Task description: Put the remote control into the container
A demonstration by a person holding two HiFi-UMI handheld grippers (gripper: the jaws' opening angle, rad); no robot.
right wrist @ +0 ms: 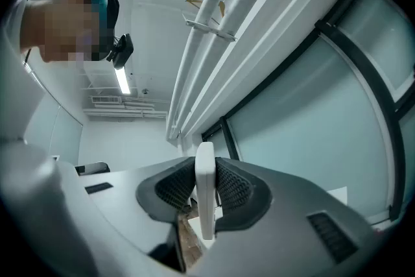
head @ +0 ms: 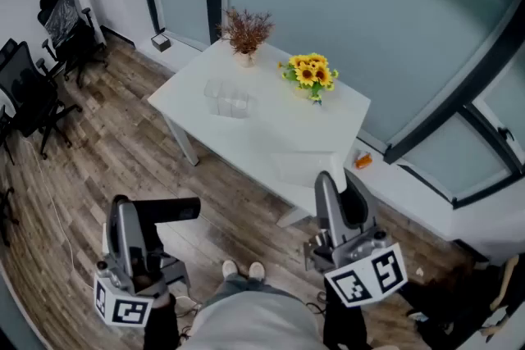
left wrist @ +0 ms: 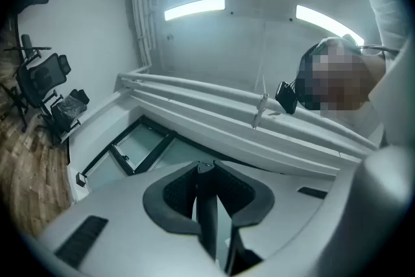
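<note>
A clear plastic container point(head: 226, 99) stands on the white table point(head: 271, 135), far ahead of both grippers. My left gripper point(head: 128, 213) is held low at the front left, pointing up, shut on a black remote control point(head: 171, 211) that sticks out to the right. In the left gripper view the black remote control point(left wrist: 206, 220) shows edge-on between the left gripper's point(left wrist: 206, 173) jaws. My right gripper point(head: 335, 194) is at the front right, shut on a white remote control point(right wrist: 205, 194) that stands upright between the right gripper's point(right wrist: 205, 168) pads.
Dried flowers point(head: 246, 33) and a sunflower bunch point(head: 310, 74) stand at the table's far side. A flat white item point(head: 302, 168) lies near its front corner. Black office chairs point(head: 37, 86) line the left wall. Wooden floor point(head: 107, 168) separates me from the table. Glass walls rise behind.
</note>
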